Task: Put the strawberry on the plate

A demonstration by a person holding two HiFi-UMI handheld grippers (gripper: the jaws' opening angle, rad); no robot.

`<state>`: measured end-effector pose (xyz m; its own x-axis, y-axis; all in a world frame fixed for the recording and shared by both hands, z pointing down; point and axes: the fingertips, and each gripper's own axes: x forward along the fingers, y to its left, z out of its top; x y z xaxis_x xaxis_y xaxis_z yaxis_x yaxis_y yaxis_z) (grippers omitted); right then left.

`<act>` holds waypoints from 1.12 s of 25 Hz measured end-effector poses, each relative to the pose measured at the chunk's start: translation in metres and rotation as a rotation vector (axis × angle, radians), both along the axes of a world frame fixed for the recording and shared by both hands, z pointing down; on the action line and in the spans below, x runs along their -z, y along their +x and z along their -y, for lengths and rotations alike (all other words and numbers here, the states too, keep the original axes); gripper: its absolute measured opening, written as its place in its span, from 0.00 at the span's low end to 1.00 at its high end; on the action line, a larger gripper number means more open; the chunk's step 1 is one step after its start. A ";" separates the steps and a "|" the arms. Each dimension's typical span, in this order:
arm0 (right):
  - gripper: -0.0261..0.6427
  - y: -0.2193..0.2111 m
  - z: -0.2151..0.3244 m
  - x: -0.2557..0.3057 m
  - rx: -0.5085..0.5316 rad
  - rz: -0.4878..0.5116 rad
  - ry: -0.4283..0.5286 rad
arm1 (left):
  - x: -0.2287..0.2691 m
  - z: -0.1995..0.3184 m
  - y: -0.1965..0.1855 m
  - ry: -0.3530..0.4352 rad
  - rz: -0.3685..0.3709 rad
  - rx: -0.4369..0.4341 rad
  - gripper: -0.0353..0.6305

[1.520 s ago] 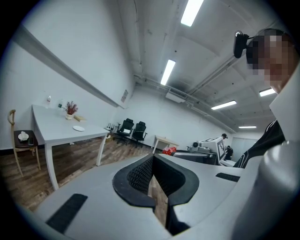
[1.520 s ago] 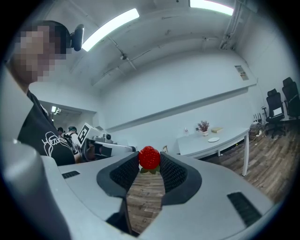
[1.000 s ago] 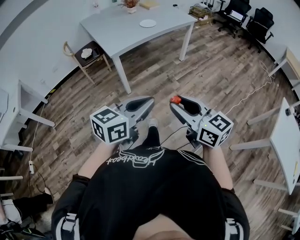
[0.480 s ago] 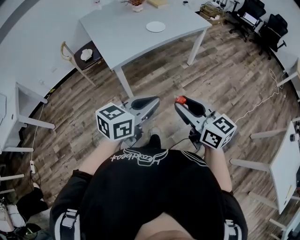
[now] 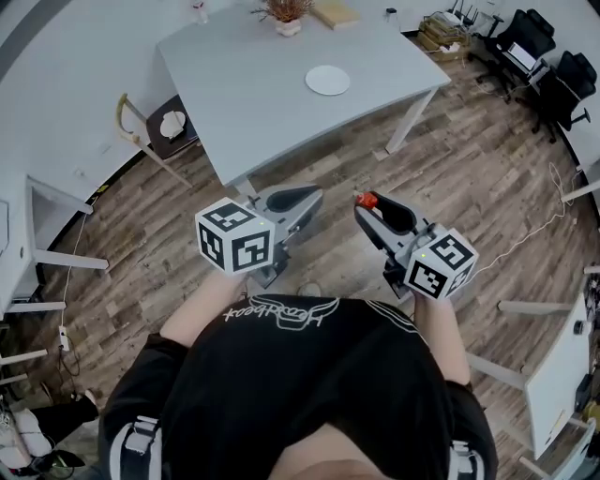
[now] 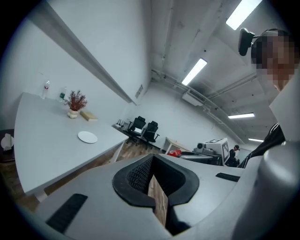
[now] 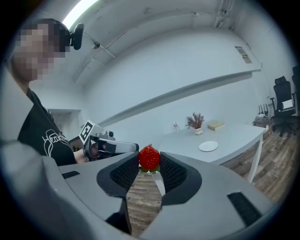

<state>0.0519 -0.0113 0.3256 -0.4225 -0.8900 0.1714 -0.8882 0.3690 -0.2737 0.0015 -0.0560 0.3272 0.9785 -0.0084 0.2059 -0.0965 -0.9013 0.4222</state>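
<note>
Strawberry is pinched at the right gripper's tips, held out toward the plate for dropping; left gripper is closed, empty, unneeded.

One plate, one plant and one book are sitting on the grey table, one wooden chair and two office chairs are standing near it, and two grippers, left gripper and right gripper, are hovering before it with one strawberry.

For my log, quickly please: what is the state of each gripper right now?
Left gripper: closed, nothing between its jaws.
Right gripper: closed on the strawberry, held at the jaw tips.
</note>
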 end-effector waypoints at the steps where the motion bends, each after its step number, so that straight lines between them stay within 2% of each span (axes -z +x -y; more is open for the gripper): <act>1: 0.24 0.003 0.008 0.000 0.005 -0.003 -0.001 | 0.002 0.009 0.004 -0.001 -0.004 0.005 0.06; 6: 0.24 0.021 0.030 -0.002 0.010 0.007 0.000 | 0.004 0.033 0.019 0.010 -0.005 0.020 0.06; 13: 0.24 0.048 0.067 -0.005 0.039 0.020 0.000 | -0.008 0.066 0.041 -0.013 0.007 0.063 0.06; 21: 0.24 0.089 0.143 -0.004 0.102 0.038 0.008 | -0.009 0.131 0.081 -0.013 0.021 0.118 0.06; 28: 0.24 0.125 0.214 -0.010 0.152 0.043 -0.026 | -0.021 0.201 0.115 -0.061 0.031 0.177 0.06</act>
<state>0.1765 -0.2254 0.3354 -0.5596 -0.8107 0.1719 -0.8098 0.4908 -0.3216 0.1166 -0.2570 0.3482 0.9559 -0.1666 0.2418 -0.2656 -0.8418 0.4700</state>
